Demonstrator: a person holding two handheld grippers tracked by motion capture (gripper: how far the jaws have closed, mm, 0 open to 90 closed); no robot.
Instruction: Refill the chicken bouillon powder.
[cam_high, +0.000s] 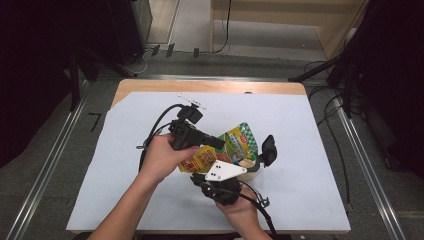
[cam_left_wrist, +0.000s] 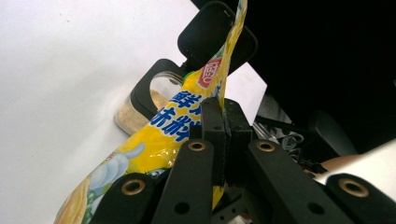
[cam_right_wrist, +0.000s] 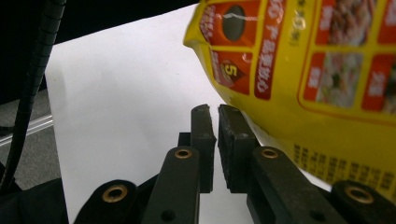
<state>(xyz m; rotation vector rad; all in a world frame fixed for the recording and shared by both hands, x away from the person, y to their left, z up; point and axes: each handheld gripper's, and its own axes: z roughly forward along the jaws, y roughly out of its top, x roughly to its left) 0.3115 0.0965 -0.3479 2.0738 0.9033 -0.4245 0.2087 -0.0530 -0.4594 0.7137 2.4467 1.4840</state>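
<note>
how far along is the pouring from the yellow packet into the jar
Done: the jar stands on the white sheet with its black lid flipped open, and some beige powder lies inside. In hand: the left gripper is clamped on the yellow packet, holding it tilted over the jar. The right gripper is shut beside the packet, gripping nothing. Left: whether powder is falling cannot be told; closing the lid remains.

Left tongs clamped shut, right tongs nearly closed, both hands close together
</note>
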